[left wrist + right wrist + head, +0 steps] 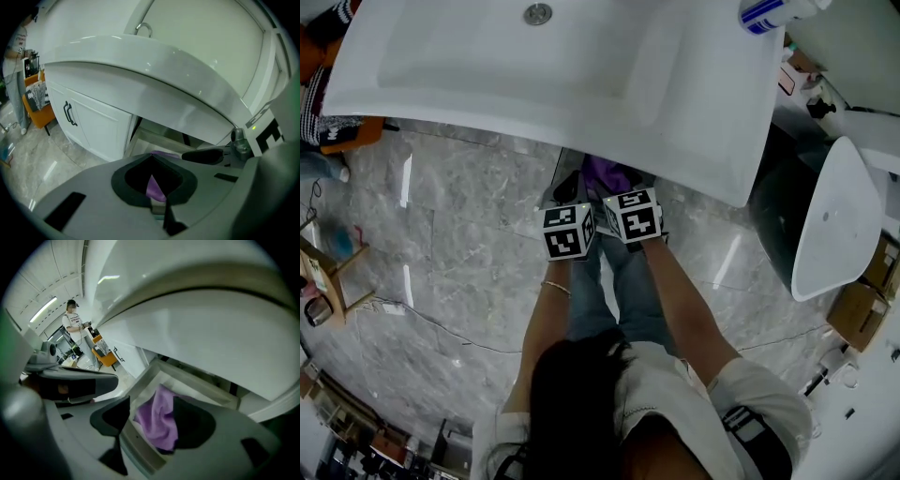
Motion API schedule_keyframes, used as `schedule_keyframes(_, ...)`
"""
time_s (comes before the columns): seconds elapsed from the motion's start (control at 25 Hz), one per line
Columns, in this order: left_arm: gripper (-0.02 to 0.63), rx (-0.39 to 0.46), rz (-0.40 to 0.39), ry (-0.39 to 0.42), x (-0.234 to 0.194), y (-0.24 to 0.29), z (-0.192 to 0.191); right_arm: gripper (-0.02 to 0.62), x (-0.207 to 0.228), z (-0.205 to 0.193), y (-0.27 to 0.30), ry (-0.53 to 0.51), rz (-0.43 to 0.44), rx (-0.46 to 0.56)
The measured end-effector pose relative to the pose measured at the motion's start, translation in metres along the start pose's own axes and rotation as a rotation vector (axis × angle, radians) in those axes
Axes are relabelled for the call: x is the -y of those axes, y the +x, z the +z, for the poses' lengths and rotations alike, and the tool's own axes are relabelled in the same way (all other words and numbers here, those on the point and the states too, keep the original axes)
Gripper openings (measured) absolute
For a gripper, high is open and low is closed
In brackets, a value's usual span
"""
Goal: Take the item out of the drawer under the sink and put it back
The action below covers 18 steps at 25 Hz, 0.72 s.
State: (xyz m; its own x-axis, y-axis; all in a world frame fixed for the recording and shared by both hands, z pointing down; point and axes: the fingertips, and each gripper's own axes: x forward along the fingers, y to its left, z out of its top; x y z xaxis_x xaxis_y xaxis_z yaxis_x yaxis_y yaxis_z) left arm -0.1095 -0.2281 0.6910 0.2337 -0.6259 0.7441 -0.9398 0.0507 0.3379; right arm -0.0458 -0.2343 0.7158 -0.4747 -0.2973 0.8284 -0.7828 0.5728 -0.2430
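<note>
A purple cloth [159,420] lies crumpled in the open drawer [192,378] under the white sink [581,66]. My right gripper [152,416] points down into the drawer, open, with its black pads [115,416] on either side of the cloth and apart from it. My left gripper [151,185] hangs beside it over the drawer's front; its pads stand together, and only a sliver of the purple cloth [154,187] shows through the slit. In the head view both marker cubes [569,232] sit side by side below the sink's front edge, with the cloth [605,173] just beyond them.
The sink's curved front overhangs the drawer [154,136] closely. Left of the drawer is a white cabinet door with a black handle [70,114]. A second white basin [834,216] stands at the right. A person [72,319] stands far off by an orange seat [105,357].
</note>
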Motion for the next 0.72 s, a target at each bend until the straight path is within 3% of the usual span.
schedule_keyframes(0.56, 0.003, -0.068, 0.002, -0.027, -0.016, 0.048, -0.014, 0.281, 0.025, -0.037, 0.068, -0.005, -0.029, -0.134)
schedule_keyframes(0.72, 0.003, -0.080, 0.001, -0.076, -0.020, 0.053, -0.018, 0.281, 0.028, -0.043, 0.081, -0.011, -0.046, -0.174)
